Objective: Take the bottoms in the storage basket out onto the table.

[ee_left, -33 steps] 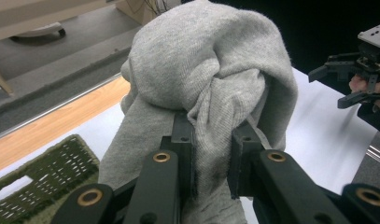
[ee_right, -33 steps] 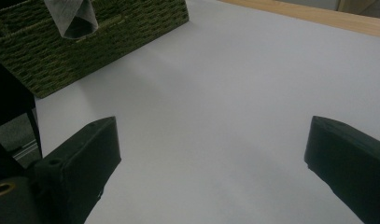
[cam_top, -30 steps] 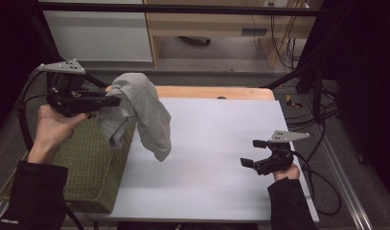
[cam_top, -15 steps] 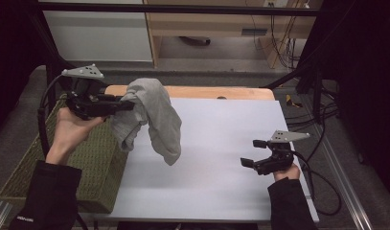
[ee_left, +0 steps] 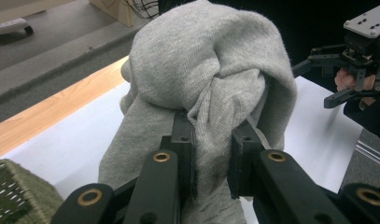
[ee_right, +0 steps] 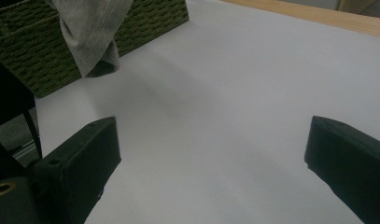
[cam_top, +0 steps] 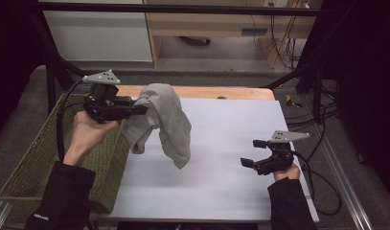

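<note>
The left hand-held gripper [cam_top: 143,109] clamps a grey garment [cam_top: 164,122], hiding its pads; the right hand-held gripper [cam_top: 252,153] gapes.

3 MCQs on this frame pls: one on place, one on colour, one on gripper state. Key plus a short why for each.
1. Where does the grey garment hang?
A. inside the basket
B. over the white table top, beside the basket
C. flat on the wooden edge

2. What colour is the woven basket?
A. olive green
B. red
C. white

3. How do the right gripper jaws stand?
A. shut on the garment
B. shut on nothing
C. open with nothing between them

Key:
1 B, the left gripper holds it up and its lower end dangles over the white table.
2 A, the weave is olive green.
3 C, the right gripper view has both jaws wide apart over bare table.
</note>
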